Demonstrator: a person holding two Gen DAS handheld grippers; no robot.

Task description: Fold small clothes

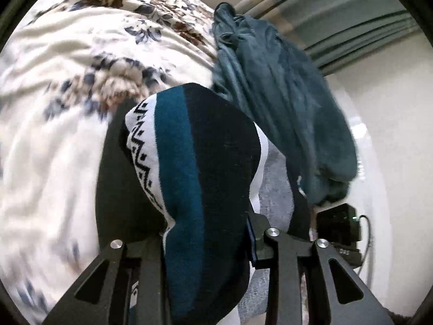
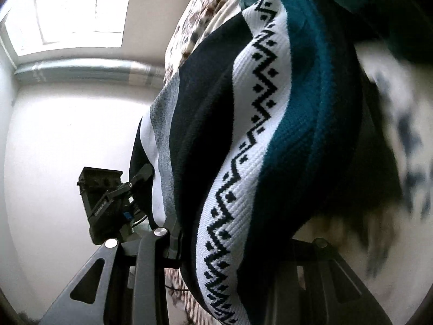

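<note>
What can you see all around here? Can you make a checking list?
Surface: floral blanket, rumpled.
Job's things: striped knit garment held up between both tools; teal garment hangs beside it.
Clutter: nothing seen.
Grippers: left hand-held gripper and right hand-held gripper each shut on the striped knit garment.
Cables: thin cable by the other tool's black box.
Surroundings: window, curtain, white wall.

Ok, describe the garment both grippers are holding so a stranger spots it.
Above the floral bedspread, find the striped knit bunched between the left gripper's fingers. Unlike the plain teal fleece beside it, it has a white band with a black zigzag.
</note>
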